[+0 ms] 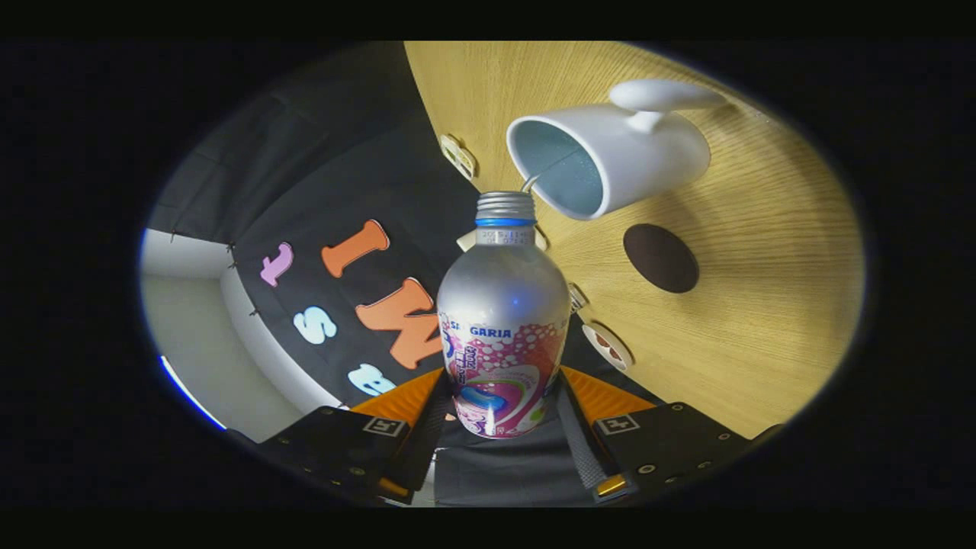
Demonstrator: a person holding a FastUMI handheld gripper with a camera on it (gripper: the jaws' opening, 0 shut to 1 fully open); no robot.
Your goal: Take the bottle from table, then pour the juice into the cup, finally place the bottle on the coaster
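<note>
Both jaws pinch the bottle (503,335) at its lower body, its mouth tipped right at the cup (602,156) rim, coaster (660,258) just beside the cup on the table (762,305); keep your tilt slow and the mouth over the opening.

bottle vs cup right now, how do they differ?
The bottle is silver metal with a pink printed label; the cup is plain white with a handle. The bottle is clamped between the tool fingers; the cup stands free on the wooden table. The bottle's neck is narrow and threaded, the cup's mouth wide. Both are open-topped.
</note>
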